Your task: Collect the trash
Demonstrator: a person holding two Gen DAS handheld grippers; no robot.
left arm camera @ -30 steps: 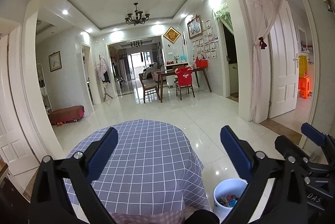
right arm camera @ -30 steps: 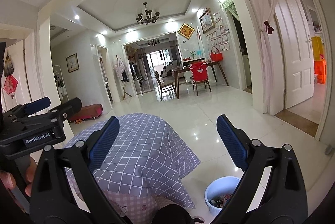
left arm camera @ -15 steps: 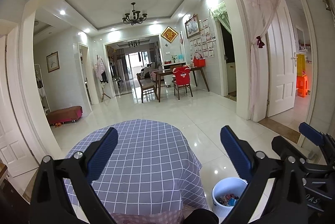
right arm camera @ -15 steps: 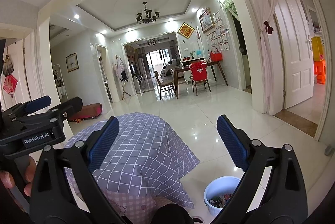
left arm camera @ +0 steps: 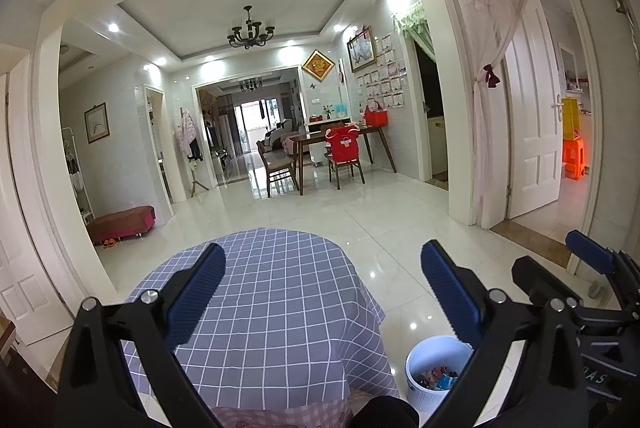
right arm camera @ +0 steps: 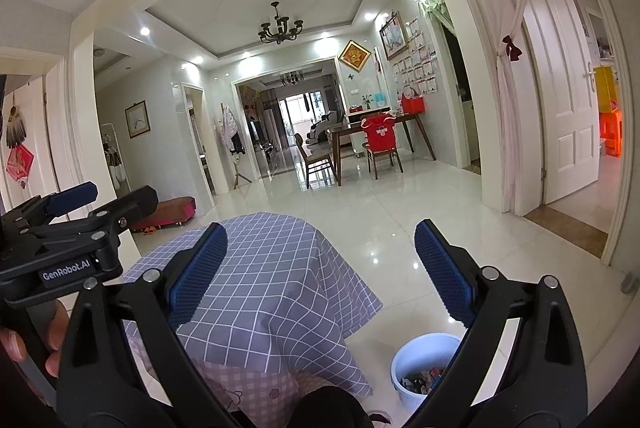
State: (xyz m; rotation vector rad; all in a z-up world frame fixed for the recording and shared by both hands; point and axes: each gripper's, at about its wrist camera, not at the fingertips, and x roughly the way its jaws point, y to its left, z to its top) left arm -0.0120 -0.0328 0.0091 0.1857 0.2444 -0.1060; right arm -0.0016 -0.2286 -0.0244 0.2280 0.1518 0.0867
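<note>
The left gripper (left arm camera: 320, 280) is held above a round table, its two blue-padded fingers (left arm camera: 196, 292) spread wide apart with nothing between them. Directly below and ahead of it lies the grey-blue checked tablecloth (left arm camera: 276, 308), whose top is bare; a pink patterned cloth (left arm camera: 280, 414) shows under its near hem. Down and to the right of this gripper, on the glossy white tile floor (left arm camera: 360, 212) just beside the table, stands a white plastic trash bin (left arm camera: 430, 368) with colourful wrappers (left arm camera: 436, 378) lying in its bottom. The bin's right side is hidden behind the gripper's right finger.

The right gripper (right arm camera: 320, 260) is likewise wide open and empty, level with the left one and just to its right; it appears at the right edge of the left wrist view. From its own camera the checked cloth sits below and slightly left, draping in folds over the table's edge, and the bin (right arm camera: 416, 364) is below and to the right, near the tip of the right finger. The left gripper's body, marked GenRobot.AI, shows at the far left, with a person's hand (right arm camera: 28, 340) wrapped around its handle.

Far ahead of both grippers stand a wooden dining table (left arm camera: 340, 140) and chairs, one draped in red.
</note>
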